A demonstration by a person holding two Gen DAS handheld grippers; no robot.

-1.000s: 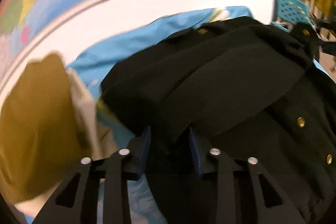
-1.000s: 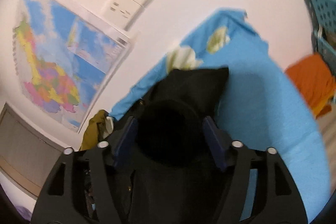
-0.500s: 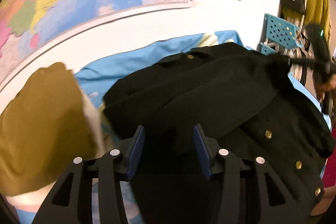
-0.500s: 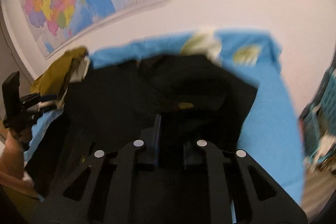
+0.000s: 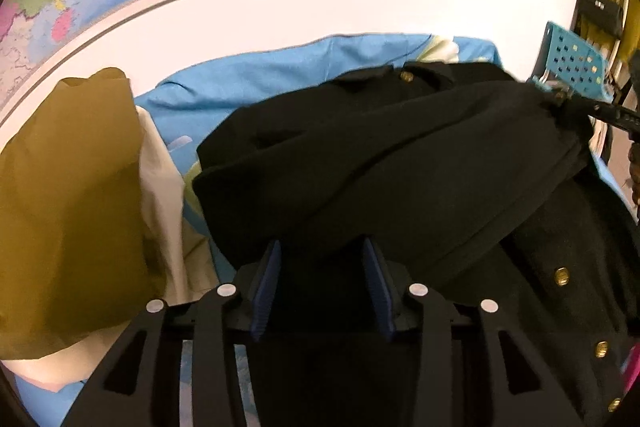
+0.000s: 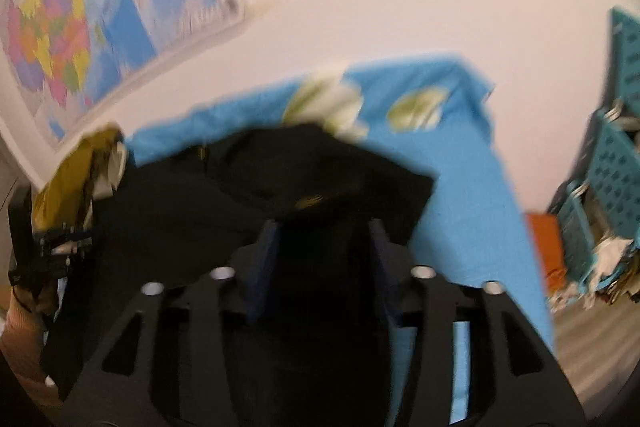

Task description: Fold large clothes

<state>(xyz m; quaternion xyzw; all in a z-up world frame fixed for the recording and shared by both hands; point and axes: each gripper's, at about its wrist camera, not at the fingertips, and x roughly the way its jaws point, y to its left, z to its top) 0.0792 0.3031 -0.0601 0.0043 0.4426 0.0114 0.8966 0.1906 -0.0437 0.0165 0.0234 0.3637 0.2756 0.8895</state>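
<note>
**Over the blue sheet: right fingers spread again, left pinch unchanged**

Across the bright blue flower-printed bed sheet (image 5: 280, 75) lies the black wool coat with brass buttons (image 5: 400, 163), one sleeve or panel folded diagonally over its body. Left gripper (image 5: 320, 267): fingers narrowed on a thick fold at the near hem, same hold as a second ago. Right gripper (image 6: 326, 247): half a second back its fingers were pressed nearly together on cloth; now they stand wide, black fabric bunched between them, contact unclear through motion blur. Reads as a release after laying a fold, or a re-grip. If so, one fold is down and the next pass wants a fresh edge. Olive-brown garment over cream cloth (image 5: 68, 195) sits just left of the coat. Turquoise perforated plastic baskets (image 6: 612, 179) stand off to the right.
</note>
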